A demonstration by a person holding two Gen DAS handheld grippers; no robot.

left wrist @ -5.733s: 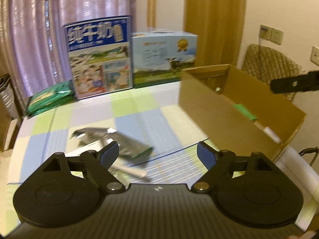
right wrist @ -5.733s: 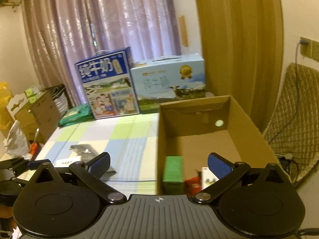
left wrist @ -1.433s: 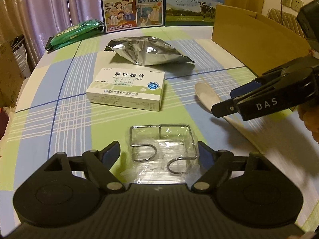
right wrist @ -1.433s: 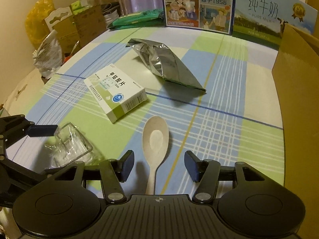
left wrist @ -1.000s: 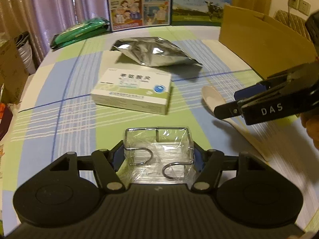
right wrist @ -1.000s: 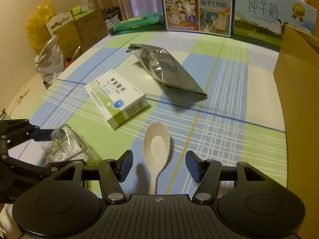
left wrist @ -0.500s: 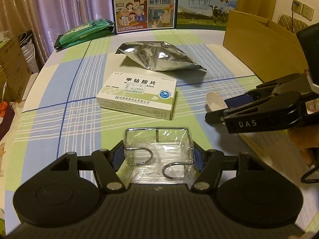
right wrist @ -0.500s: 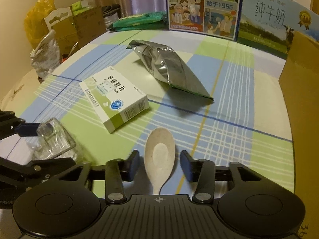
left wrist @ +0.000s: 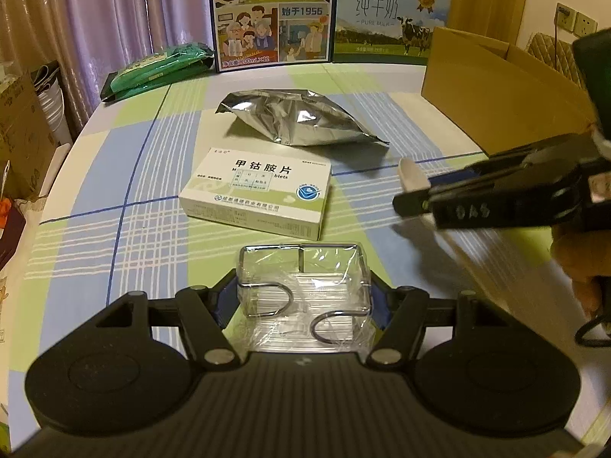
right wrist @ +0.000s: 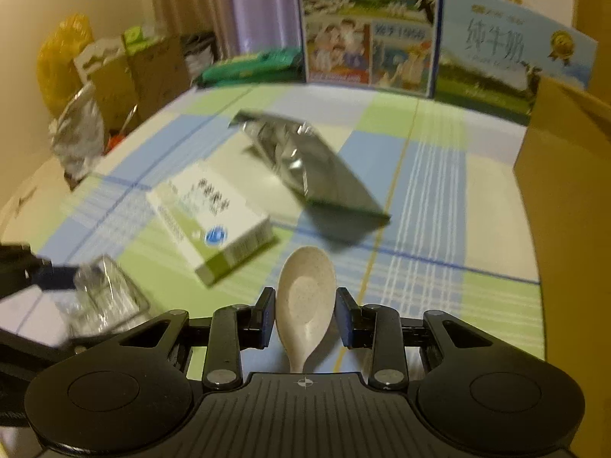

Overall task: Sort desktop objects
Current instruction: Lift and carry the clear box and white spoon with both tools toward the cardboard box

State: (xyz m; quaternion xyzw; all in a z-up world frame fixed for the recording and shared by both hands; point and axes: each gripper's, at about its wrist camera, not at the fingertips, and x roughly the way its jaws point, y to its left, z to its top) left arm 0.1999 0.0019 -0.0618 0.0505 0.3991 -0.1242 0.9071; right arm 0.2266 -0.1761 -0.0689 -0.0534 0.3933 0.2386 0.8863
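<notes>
My left gripper [left wrist: 303, 293] is shut on a small wire rack wrapped in clear plastic [left wrist: 301, 267], held just above the checked tablecloth. My right gripper [right wrist: 304, 307] is shut on the bowl of a beige spoon [right wrist: 305, 286]; its handle runs back under the gripper. In the left wrist view the right gripper [left wrist: 414, 200] comes in from the right with the spoon [left wrist: 410, 174] tip showing. A white and green medicine box [left wrist: 257, 191] and a silver foil bag [left wrist: 298, 122] lie on the table ahead. The open cardboard box [left wrist: 492, 87] stands at the right.
Two milk cartons [left wrist: 273, 15] stand along the table's far edge, with a green packet [left wrist: 156, 70] to their left. Cardboard boxes and bags [right wrist: 114, 72] sit on the floor beyond the table's left edge. A person's hand [left wrist: 580, 252] holds the right gripper.
My right gripper has closed fully on the spoon and lifted it off the cloth, its view tilting up. My left gripper keeps its hold on the wrapped wire rack.
</notes>
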